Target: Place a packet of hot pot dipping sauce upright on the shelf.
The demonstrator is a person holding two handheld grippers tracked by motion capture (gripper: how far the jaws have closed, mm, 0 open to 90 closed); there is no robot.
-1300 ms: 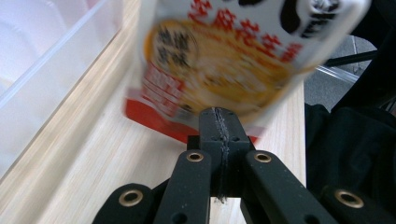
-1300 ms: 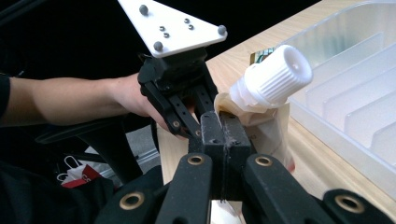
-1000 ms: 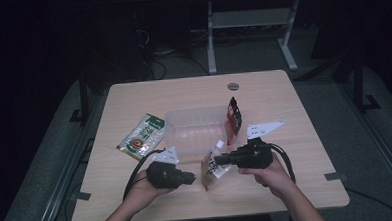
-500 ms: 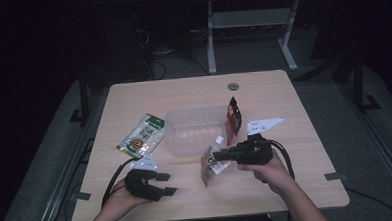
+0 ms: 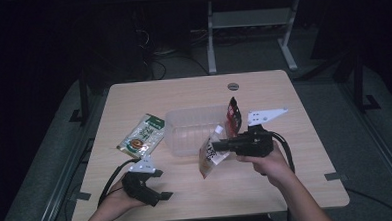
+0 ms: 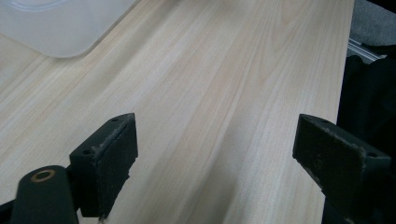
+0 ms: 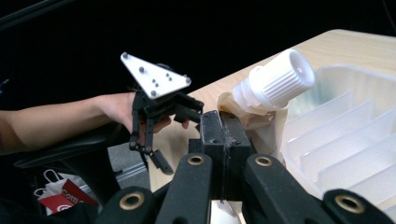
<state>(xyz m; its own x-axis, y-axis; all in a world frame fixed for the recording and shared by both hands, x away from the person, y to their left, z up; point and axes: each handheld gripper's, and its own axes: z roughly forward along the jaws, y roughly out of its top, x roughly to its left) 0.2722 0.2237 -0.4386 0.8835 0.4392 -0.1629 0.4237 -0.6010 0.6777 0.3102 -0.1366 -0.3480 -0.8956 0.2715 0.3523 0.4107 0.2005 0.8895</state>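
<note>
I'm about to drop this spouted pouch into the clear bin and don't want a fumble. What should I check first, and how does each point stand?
1. Right gripper shut on the pouch: ok, jaws closed on it just below the white cap.
2. Pouch off the table: cannot tell; it hangs beside the bin, but its lower end may touch the wood.
3. Bin has room: ok, its divided slots look empty in the right gripper view.
4. Left gripper out of the way: ok, open over bare wood near the table's front edge.
5. Red packet clear of the drop path: cannot tell; it stands at the bin's right end.
</note>
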